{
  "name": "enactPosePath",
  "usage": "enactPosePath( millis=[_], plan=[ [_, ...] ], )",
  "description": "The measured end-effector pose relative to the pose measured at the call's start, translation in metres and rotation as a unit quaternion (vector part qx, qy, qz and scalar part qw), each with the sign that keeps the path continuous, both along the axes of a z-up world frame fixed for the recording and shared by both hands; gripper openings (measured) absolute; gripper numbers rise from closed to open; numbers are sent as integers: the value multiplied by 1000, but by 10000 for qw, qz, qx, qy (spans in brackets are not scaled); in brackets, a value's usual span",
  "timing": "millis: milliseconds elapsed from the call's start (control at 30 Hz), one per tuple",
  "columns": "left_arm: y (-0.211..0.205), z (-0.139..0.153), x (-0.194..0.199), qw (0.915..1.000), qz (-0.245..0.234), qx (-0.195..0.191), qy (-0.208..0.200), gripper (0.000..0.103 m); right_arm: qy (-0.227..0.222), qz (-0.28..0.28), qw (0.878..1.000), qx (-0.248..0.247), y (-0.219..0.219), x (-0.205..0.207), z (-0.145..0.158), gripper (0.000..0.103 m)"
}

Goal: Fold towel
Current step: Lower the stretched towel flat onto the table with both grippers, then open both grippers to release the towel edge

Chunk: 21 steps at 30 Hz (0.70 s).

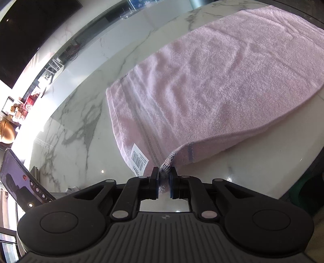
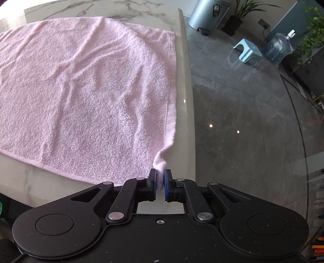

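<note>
A pink towel (image 1: 212,81) lies spread on a white marble table (image 1: 77,125). Its striped end with a white barcode label (image 1: 139,159) faces the left wrist view. My left gripper (image 1: 164,172) is shut on the near corner of that striped end, and the corner is lifted so the edge folds over the layer beneath. In the right wrist view the towel (image 2: 81,91) covers the table up to its right edge. My right gripper (image 2: 160,176) is shut on the towel's other near corner, which is bunched between the blue pads and raised a little.
The table's right edge (image 2: 188,101) drops to a dark glossy floor (image 2: 253,121). A grey-blue bin (image 2: 208,14), a pale blue stool (image 2: 246,50), a water jug (image 2: 278,47) and plants stand there. A phone (image 1: 22,182) leans at the table's left.
</note>
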<state>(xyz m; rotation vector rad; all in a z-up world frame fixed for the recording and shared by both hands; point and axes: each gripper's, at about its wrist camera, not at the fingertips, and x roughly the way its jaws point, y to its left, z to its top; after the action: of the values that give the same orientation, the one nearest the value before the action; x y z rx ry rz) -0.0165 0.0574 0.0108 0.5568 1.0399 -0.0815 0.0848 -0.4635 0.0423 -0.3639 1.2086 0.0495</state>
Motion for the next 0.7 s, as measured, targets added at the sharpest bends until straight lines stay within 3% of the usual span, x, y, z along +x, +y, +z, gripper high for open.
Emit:
enactPosePath(
  millis=[533,633,700],
  plan=[
    [12,-10,-3,9998,75,-115,175,12,33,-63,9999,100,3,15,-4,7],
    [13,-7,-4,9996,121,-205,174,15,42,-87,9999,49,5,18,-3,12],
    [14,-4,-6,9993,186,-265,194,20,40,-158,9999,-29,3,19,-1,21]
  ],
)
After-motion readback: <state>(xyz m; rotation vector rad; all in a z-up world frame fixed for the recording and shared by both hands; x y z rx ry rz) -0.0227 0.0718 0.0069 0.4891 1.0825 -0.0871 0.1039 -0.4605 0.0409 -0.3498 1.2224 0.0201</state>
